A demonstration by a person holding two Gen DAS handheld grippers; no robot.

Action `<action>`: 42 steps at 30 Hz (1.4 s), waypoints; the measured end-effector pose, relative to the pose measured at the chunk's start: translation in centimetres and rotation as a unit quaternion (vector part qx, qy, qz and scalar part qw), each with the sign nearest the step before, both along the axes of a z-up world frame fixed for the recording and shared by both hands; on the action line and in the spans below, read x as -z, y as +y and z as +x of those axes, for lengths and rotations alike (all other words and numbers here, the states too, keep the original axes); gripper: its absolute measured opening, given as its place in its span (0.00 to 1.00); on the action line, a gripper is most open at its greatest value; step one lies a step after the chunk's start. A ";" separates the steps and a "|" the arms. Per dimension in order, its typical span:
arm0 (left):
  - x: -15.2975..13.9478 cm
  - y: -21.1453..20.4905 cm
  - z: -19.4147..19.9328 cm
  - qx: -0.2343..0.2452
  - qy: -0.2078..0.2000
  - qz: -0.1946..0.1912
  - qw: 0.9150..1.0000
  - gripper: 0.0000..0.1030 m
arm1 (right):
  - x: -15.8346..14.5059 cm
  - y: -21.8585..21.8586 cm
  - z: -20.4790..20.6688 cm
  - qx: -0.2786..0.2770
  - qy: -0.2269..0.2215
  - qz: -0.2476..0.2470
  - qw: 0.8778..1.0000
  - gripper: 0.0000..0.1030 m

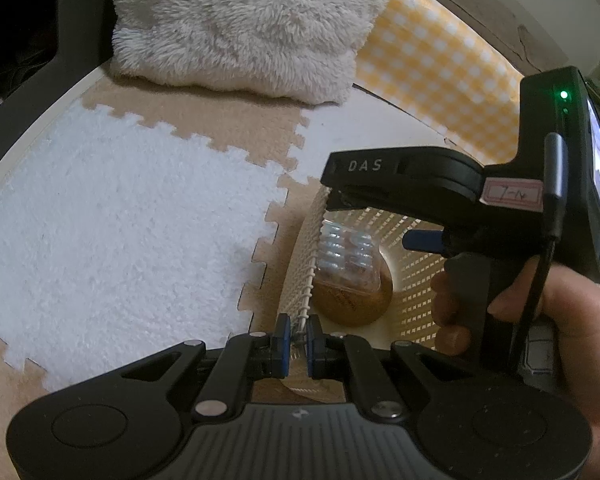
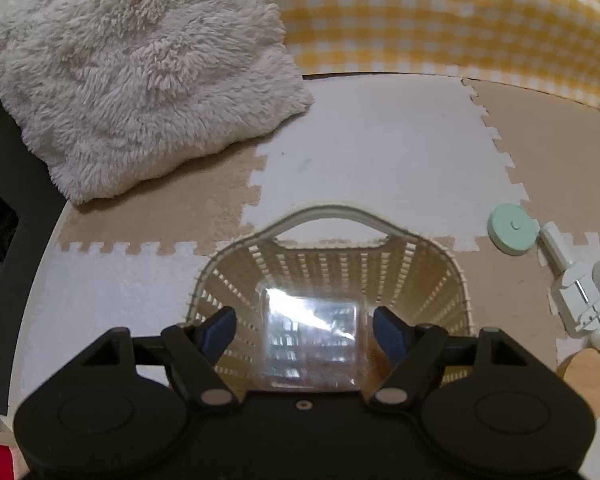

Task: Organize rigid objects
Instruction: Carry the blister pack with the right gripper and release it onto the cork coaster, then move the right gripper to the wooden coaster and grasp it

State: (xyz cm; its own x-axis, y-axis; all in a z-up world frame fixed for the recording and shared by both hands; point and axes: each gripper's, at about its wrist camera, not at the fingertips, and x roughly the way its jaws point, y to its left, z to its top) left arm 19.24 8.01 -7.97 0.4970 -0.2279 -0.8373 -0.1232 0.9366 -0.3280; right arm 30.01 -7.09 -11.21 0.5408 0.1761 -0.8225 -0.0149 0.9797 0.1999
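A clear plastic box (image 2: 310, 336) is lying inside the cream woven basket (image 2: 428, 268), on top of a round wooden piece (image 1: 352, 300) at its bottom. The right tool (image 2: 306, 330) is hanging over the basket with its jaws standing wide on either side of the box, pads not pressing it. The left tool (image 1: 298, 334) is pinching the basket's rim, jaws narrow. The basket is sitting on the puzzle-mat floor (image 2: 380, 140); a mint disc (image 2: 512, 234) and a white gadget (image 2: 584, 292) are lying to its right, a fluffy cushion (image 2: 140, 72) beyond.
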 end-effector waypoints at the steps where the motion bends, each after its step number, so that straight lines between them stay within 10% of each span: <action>1: 0.0 0.0 0.0 0.000 0.000 0.000 1.000 0.07 | 0.0 0.1 0.0 -0.001 0.000 0.001 1.000 0.77; 15: 0.0 0.0 0.0 -0.001 0.001 0.000 1.000 0.07 | -1.5 -1.4 -1.7 -0.003 0.005 0.004 1.000 0.77; 42: 0.3 -0.2 0.9 -0.022 0.030 0.009 0.999 0.08 | -13.9 -11.2 -10.8 0.009 -0.090 -0.011 0.996 0.89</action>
State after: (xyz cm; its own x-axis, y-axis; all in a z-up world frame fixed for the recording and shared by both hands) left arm 20.11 7.86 -8.31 0.4554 -0.1908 -0.8696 -0.1840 0.9355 -0.3016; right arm 19.24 -18.32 2.70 0.6827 0.1486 -0.7154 -0.0313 0.9841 0.1746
